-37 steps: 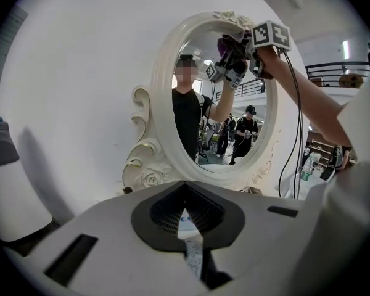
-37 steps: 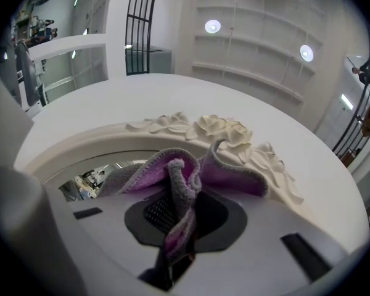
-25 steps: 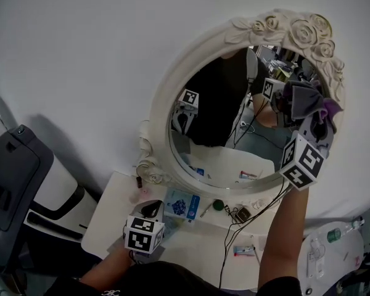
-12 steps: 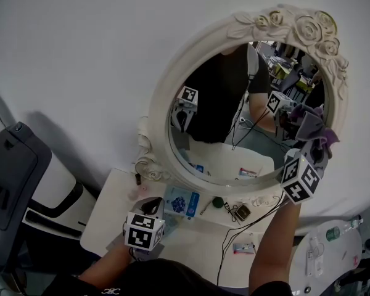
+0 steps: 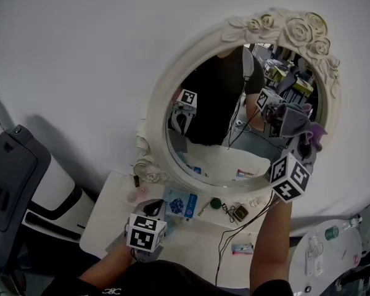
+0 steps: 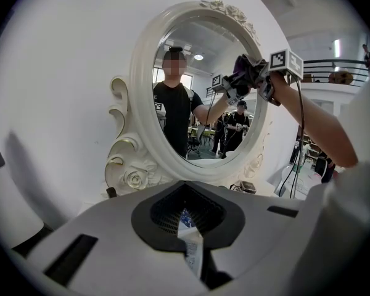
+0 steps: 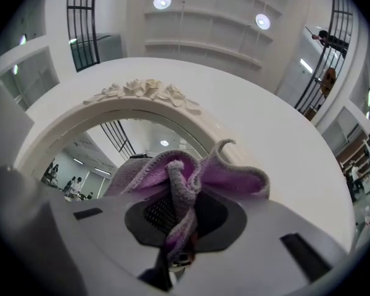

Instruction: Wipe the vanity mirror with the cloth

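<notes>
The right gripper is clamped on the purple-grey cloth, pressing it to the right edge of the vanity mirror. The left gripper, all but closed on nothing, hangs low over the table. Print on the blue packet is too small to read.

The right tongs are clamped on a bunched purple-and-grey cloth, whose folds spill up over them. Behind the cloth rises the vanity mirror, its cream frame topped with rose carvings, against a white wall.
</notes>
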### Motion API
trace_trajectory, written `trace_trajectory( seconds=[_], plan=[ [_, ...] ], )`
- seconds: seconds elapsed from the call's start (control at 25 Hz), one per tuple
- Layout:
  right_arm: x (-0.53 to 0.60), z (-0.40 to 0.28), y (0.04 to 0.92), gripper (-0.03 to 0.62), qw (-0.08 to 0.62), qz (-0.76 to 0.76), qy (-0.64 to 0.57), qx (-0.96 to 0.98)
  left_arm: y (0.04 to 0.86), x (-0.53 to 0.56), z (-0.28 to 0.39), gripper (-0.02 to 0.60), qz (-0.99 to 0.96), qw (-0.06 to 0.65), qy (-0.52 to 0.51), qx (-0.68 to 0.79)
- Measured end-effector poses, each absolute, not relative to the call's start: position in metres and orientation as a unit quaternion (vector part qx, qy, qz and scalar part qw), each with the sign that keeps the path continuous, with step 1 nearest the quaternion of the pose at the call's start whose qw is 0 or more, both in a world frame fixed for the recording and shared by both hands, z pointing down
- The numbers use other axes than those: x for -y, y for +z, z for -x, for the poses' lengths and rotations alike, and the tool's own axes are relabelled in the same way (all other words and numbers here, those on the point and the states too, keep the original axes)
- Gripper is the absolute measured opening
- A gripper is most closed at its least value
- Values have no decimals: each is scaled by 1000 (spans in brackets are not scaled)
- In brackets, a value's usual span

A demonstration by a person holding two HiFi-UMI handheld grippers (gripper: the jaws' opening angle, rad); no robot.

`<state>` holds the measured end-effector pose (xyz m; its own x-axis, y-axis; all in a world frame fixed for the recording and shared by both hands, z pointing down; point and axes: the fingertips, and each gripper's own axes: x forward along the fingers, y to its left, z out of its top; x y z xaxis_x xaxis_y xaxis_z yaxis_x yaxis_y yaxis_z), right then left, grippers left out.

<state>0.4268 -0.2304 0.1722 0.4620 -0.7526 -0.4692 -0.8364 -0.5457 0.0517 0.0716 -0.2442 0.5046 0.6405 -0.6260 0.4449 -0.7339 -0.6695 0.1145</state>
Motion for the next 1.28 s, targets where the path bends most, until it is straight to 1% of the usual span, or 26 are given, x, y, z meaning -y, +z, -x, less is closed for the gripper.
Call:
trace_trajectory(
  seconds=[0.12, 0.48, 0.56, 0.76, 0.88, 1.08, 1.28],
  plan=[
    [245, -395, 150, 51, 81, 839, 264, -469, 503, 242, -71, -2, -894, 141, 186, 382],
    [285, -301, 110, 51, 98, 791, 308, -519, 500, 245, -35, -2, -878, 149, 176, 419],
    [299, -270, 111, 51, 83, 774, 323, -539, 500, 245, -26, -2, -874, 150, 175, 428],
    [340, -176, 135, 51, 20, 723, 338, -602, 502, 246, -2, -2, -861, 157, 173, 452],
    [358, -137, 153, 51, -12, 700, 345, -625, 502, 246, 11, -2, -853, 161, 169, 467],
    [365, -123, 176, 51, -25, 690, 342, -637, 507, 245, 28, -2, -843, 171, 163, 483],
    [366, -122, 197, 51, -106, 674, 394, -616, 505, 242, 20, -2, -846, 173, 157, 479]
  ],
)
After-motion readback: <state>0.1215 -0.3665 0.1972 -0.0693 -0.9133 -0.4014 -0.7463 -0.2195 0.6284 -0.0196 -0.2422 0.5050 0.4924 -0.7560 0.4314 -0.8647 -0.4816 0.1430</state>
